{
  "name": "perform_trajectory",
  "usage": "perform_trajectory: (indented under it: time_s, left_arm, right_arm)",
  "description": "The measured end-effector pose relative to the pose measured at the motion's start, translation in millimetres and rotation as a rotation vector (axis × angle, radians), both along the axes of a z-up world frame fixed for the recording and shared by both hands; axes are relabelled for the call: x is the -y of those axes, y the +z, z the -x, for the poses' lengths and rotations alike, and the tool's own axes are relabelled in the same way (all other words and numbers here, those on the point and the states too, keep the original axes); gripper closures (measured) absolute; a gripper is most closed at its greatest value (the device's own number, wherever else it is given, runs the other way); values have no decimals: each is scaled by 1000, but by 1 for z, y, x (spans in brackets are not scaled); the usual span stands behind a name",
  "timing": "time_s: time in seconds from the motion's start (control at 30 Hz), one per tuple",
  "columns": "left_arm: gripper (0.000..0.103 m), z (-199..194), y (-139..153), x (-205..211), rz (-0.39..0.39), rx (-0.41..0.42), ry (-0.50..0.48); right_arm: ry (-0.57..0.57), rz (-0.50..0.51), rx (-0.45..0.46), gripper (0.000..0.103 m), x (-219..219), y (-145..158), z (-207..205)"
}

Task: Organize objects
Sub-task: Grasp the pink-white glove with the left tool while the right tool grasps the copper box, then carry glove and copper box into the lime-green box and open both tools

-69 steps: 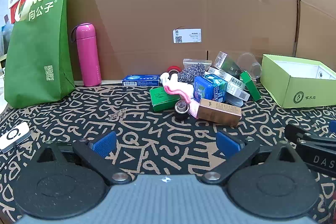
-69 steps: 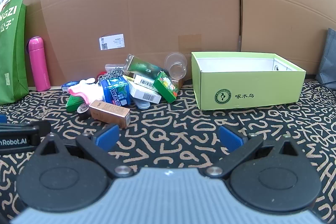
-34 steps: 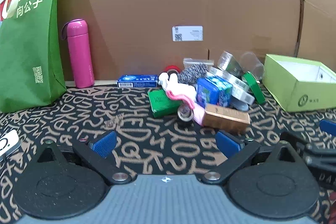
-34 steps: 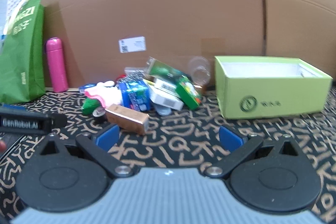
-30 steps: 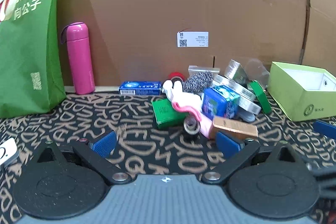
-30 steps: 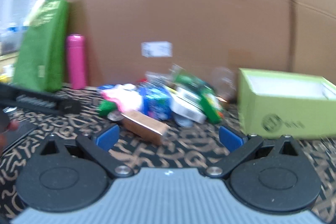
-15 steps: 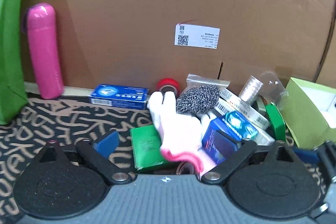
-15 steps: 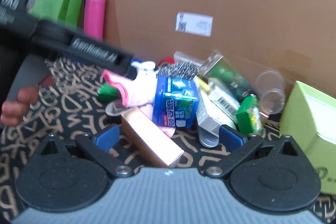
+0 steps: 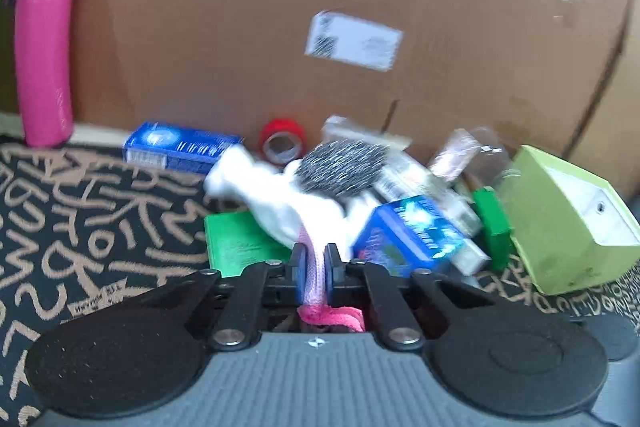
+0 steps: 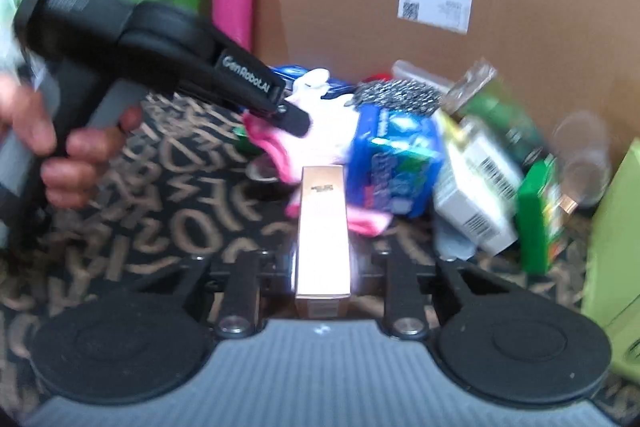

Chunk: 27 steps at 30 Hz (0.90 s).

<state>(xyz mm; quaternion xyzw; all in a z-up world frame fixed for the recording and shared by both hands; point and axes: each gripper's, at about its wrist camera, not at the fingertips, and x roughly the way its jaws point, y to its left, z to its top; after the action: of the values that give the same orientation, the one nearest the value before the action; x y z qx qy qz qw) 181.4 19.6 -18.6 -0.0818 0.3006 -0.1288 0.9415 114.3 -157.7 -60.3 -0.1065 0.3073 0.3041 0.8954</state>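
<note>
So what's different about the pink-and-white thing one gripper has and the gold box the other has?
The glove is soft, limp cloth, white with a pink cuff; the gold box is rigid, straight-edged and shiny. The left gripper pinches the glove near its cuff; the right gripper clamps the box's sides, lengthwise between its fingers. Both come from the same pile.
</note>
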Motion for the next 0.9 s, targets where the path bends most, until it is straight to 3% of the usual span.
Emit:
perform_trajectory:
  time_s: [0.03,0.1,0.17,0.23,0.3,0.33,0.37,0.4,0.53,0.67,0.9]
  left_arm:
    - [95,1,2,2,-8,14,5]
    - [80,1,0,4,-18,25,36]
    - [44,-5,-5,1,-9,-6,62]
    - [37,-9,-9,-4,45,-24,83]
    - [39,-11,-10,-7,83,-26,81]
    - [48,-12,-11,-8,87,-23,81]
    - [88,-13,-12,-7,73,-24,82]
    - [97,-14,-12,-6,56,-36,77]
    - [97,-12,-12,-11,124,-41,99]
    - [97,2,3,-15,150,31,135]
    - [97,22,46,10,129,149,105]
  right_arm:
    - [9,-20,-16,79,1,0,0]
    - [-3,-4,-2,79,-2,-1,0]
    - [-12,7,7,77,-3,-1,1]
    - [-26,-6,14,74,-2,0,0]
    - [-34,-12,25,74,-1,2,1]
    - [-38,-9,30,74,-1,3,1]
    - [-41,-4,35,77,-2,2,2]
    - [-44,4,42,78,-3,2,0]
    - [-35,27,67,79,-10,1,-2]
    - [-37,-26,76,79,-5,9,-4]
    - [-112,-149,183,79,26,39,-2]
